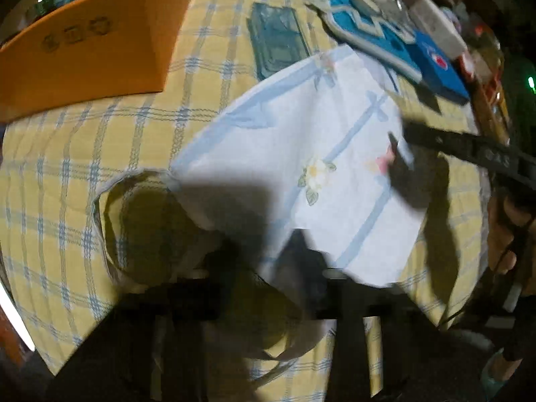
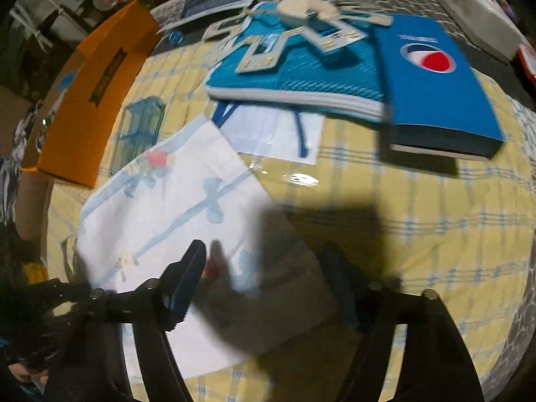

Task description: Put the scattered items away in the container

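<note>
A white cloth bag with blue ribbons and flowers (image 1: 301, 154) (image 2: 167, 214) lies on the yellow checked tablecloth (image 1: 100, 167). My left gripper (image 1: 264, 298) is low over its near corner, by the strap loop (image 1: 110, 234); its jaws are dark and blurred. My right gripper (image 2: 268, 284) is open, its left finger (image 2: 187, 274) over the bag's edge; it also shows in the left wrist view (image 1: 405, 171). The orange box (image 1: 83, 43) (image 2: 93, 97) stands at the far left.
A teal clear case (image 1: 278, 43) (image 2: 140, 127) lies next to the box. A turquoise pouch (image 2: 294, 70), a blue Pepsi book (image 2: 435, 83), white paper with a blue cord (image 2: 278, 134) and a white box (image 2: 479, 10) lie further back.
</note>
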A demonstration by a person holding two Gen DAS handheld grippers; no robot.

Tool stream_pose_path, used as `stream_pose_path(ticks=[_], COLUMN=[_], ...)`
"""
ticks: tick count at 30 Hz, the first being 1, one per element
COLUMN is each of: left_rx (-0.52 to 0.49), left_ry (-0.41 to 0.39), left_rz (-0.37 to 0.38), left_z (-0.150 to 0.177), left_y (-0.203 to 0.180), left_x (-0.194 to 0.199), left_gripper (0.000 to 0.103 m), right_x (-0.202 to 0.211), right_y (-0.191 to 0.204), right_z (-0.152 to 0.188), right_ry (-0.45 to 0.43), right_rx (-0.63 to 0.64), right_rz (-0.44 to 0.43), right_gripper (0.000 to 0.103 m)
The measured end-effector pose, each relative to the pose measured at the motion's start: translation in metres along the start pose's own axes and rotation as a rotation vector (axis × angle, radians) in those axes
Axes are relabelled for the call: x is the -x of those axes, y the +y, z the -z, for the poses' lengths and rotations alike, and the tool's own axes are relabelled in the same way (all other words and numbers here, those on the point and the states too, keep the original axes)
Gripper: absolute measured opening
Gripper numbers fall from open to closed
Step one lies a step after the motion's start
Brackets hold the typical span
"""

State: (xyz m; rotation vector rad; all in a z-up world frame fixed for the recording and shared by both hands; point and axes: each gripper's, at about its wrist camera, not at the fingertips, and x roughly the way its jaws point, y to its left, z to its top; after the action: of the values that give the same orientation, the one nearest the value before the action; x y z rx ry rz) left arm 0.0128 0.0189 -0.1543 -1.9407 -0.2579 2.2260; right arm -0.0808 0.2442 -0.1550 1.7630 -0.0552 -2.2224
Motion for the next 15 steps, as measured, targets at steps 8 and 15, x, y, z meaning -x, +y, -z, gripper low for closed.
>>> stream_pose_path(ticks=[8, 15], left_rx=[-0.009, -0.078], left_ry=[-0.011, -0.087], left_rz=[0.006, -0.042], left_z=[-0.001, -0.005], left_y=[0.002, -0.006], left_x=[0.003, 0.022], left_gripper=[0.013, 0.01], right_x=[-0.008, 0.006], right_y=[0.018, 0.035], right_z=[0.005, 0.017], right_ry=[0.049, 0.098], right_rx=[0.053, 0.079], right_rz=[-0.01, -0.224], right_gripper=[0.014, 0.005])
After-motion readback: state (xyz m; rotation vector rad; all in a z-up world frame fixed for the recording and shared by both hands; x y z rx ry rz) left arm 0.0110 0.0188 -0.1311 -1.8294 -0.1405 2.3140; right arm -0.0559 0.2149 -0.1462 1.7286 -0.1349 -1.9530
